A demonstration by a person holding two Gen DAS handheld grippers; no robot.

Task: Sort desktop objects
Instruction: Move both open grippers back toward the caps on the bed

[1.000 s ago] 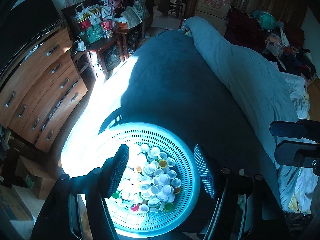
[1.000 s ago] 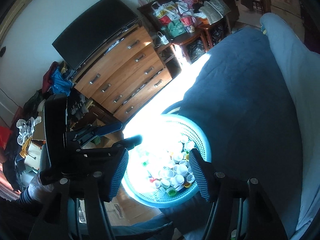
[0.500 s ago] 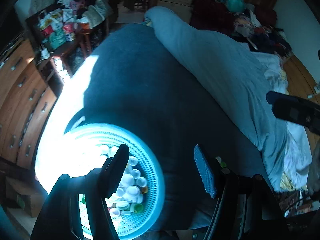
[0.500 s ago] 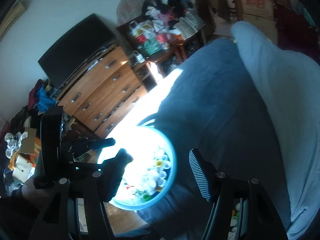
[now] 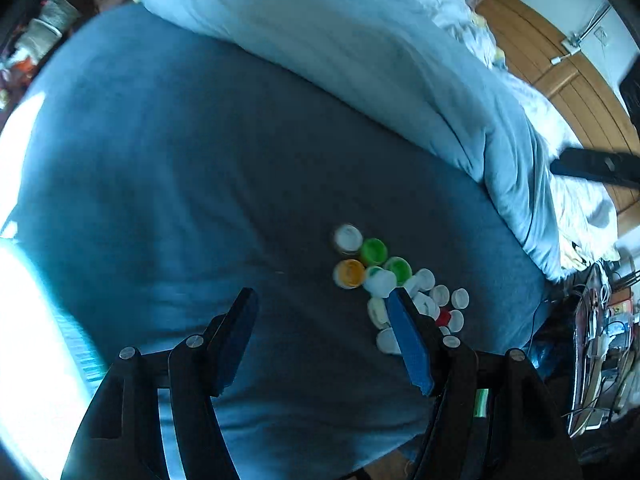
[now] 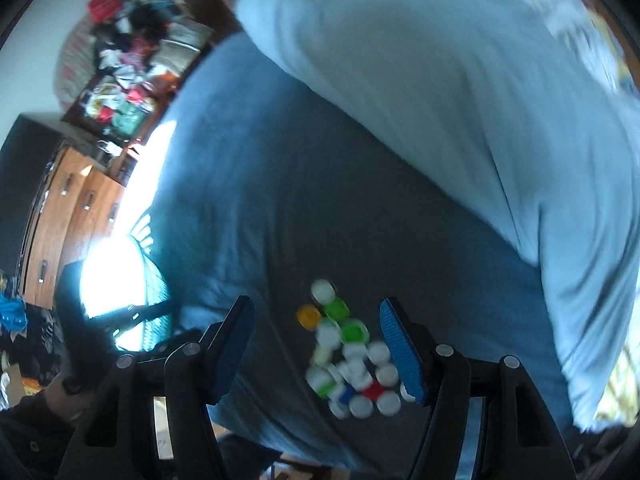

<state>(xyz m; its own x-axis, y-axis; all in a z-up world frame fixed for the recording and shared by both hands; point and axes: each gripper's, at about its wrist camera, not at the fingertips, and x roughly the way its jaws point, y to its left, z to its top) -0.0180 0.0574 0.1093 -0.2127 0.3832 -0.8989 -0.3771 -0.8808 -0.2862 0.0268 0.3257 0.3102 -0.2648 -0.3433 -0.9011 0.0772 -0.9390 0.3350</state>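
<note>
A loose heap of bottle caps (image 5: pixel 394 284) lies on the dark blue bedspread (image 5: pixel 168 184): mostly white, with green ones (image 5: pixel 373 251), an orange one (image 5: pixel 349 273) and a red one (image 5: pixel 443 316). My left gripper (image 5: pixel 320 304) is open and empty, just left of the heap. In the right wrist view the same caps (image 6: pixel 348 356) lie between the open, empty fingers of my right gripper (image 6: pixel 316 316), which hovers above them. The teal basket (image 6: pixel 154 292) sits at the bed's left edge, washed out by sunlight.
A pale blue duvet (image 5: pixel 400 68) is bunched along the far right of the bed. A wooden chest of drawers (image 6: pixel 68 208) and cluttered side tables (image 6: pixel 128 92) stand left of the bed. The left hand's gripper (image 6: pixel 100 320) shows near the basket.
Both grippers have swung right, away from the basket of caps, to the loose heap of caps on the bedspread. Both stay open and empty.
</note>
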